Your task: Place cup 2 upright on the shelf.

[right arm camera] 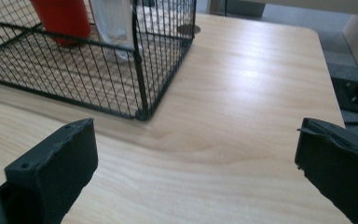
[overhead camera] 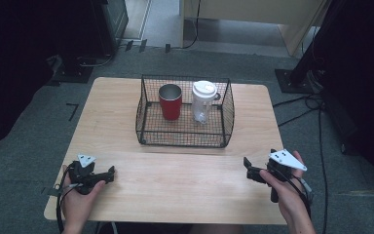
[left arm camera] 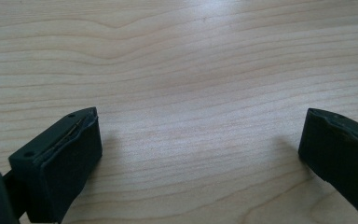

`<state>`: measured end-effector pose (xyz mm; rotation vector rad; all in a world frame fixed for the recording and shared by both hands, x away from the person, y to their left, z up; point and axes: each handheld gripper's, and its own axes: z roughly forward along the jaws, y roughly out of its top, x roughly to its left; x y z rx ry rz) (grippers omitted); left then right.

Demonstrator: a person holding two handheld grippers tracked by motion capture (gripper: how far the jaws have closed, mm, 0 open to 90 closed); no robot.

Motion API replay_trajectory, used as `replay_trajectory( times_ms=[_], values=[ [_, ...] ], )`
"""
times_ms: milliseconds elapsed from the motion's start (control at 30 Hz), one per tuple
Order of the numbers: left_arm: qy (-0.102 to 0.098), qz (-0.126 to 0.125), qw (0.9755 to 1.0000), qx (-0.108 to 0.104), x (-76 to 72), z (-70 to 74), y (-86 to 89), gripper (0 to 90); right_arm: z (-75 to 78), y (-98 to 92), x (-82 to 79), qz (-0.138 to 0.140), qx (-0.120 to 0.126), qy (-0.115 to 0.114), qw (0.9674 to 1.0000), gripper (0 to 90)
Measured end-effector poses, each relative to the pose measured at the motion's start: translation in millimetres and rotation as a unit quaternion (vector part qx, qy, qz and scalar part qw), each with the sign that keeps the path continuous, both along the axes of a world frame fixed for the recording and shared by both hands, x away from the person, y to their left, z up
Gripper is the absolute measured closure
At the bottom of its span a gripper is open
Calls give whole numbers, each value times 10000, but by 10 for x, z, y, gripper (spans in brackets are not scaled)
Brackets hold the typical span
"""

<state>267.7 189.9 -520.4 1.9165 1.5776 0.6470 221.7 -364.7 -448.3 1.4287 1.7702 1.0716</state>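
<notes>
A person's hands hold two grippers low over a pale wooden table [overhead camera: 175, 190], both on the near side of a black wire basket [overhead camera: 185, 139] that stands toward the table's far edge. The left gripper [overhead camera: 108, 174], near the corner closest to the person and well apart from the basket, has its jaws spread wide with nothing between them; in the left gripper view [left arm camera: 198, 154] bare wood grain lies between the two black jaws. The right gripper [overhead camera: 248, 168], off the basket's near right corner, is likewise spread wide and holds nothing; in the right gripper view [right arm camera: 196, 158] that corner of the basket [right arm camera: 140, 93] stands just beyond the jaws. Inside the basket, a red cup [overhead camera: 170, 101] with a metal rim stands upright at the left, and a clear tumbler [overhead camera: 203, 101] with a white lid stands upright just beside it at the right. Beyond the basket lie grey floor and black stands.
</notes>
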Motion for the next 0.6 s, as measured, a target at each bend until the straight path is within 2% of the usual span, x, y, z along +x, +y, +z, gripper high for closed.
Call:
replay_trajectory(
  times_ms=[167, 400, 600],
  values=[
    [0, 1, 10000, 1, 0, 0, 0, 0, -136, -99, -83, -34, 36, 92, 9999, 0],
    [-1, 0, 10000, 1, 0, 0, 0, 0, -348, -258, -193, -220, -262, 235, 9991, 0],
    [1, 2, 10000, 1, 0, 0, 0, 0, -465, -389, -279, -302, -249, 311, 9987, 0]
  ],
)
